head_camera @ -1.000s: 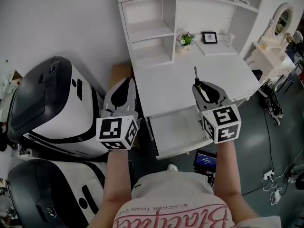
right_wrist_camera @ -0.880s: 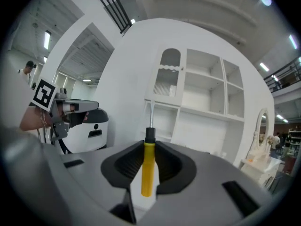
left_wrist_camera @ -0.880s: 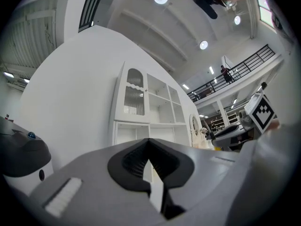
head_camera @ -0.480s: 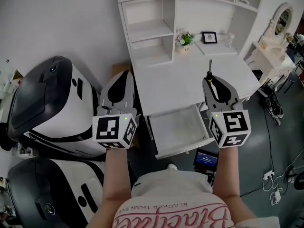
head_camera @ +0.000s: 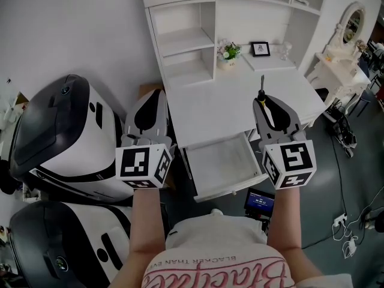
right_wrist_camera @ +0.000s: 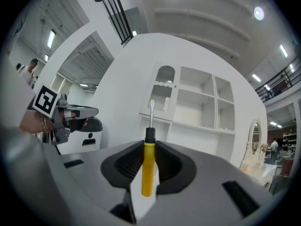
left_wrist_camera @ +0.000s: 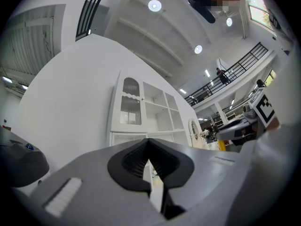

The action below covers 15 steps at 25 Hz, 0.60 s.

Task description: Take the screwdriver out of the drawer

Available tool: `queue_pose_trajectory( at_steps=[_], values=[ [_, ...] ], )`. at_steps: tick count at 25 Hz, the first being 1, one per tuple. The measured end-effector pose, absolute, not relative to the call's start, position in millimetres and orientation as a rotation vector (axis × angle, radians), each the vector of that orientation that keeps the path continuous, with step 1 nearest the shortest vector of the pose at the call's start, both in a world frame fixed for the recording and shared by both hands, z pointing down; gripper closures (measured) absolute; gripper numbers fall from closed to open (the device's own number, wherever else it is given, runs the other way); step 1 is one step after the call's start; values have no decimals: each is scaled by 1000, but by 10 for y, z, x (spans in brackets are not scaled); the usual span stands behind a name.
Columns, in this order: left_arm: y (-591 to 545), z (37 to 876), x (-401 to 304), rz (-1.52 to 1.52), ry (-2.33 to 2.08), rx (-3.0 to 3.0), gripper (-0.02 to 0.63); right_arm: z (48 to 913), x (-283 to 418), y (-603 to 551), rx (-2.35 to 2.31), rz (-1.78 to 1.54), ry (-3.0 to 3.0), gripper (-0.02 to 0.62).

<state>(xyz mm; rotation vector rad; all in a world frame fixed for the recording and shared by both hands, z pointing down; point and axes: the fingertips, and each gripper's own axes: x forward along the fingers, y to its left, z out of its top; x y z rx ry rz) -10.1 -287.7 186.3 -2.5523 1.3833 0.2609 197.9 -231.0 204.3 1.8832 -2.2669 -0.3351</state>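
Head view: the left tongs [head_camera: 154, 96] are at centre left, beside the left edge of the white rectangular desk [head_camera: 216, 110], with their jaws pressed together and nothing between them. The right tongs [head_camera: 264, 102] are at centre right and pinch the yellow-handled screwdriver [head_camera: 266, 111], whose black collar and metal shaft project past the jaw tips toward the top of the frame. The screwdriver is outside the open white drawer [head_camera: 221, 161], above it in the frame and over the right front part of the desk. Left gripper view: the left tongs [left_wrist_camera: 148, 147] are closed tip to tip and hold nothing; the white shelf unit [left_wrist_camera: 146, 112] stands behind them. Right gripper view: the right tongs [right_wrist_camera: 149, 147] clamp the yellow handle of the screwdriver [right_wrist_camera: 147, 171] from both sides, and the shaft points up at frame centre in front of the shelf unit [right_wrist_camera: 197, 107].
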Motion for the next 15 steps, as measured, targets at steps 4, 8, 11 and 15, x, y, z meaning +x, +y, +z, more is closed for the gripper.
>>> queue_pose_trajectory(
  at_steps=[4,8,11,15],
  values=[
    [-2858,1846,-94,268,1380,-2552,603,2005,1988,-2275,1900,-346,-2266,512],
    [-2821,1851,-76,271,1373,-2557,603,1994,2021,-2223,1915,-342,-2262,511],
    [-2815,1827,-65,270,1363,-2555,603,1969,2049,-2200,1937,-336,-2268,512],
    [-2790,1813,-68,272,1354,-2552,603,1959,2069,-2153,1964,-342,-2262,511]
  ],
)
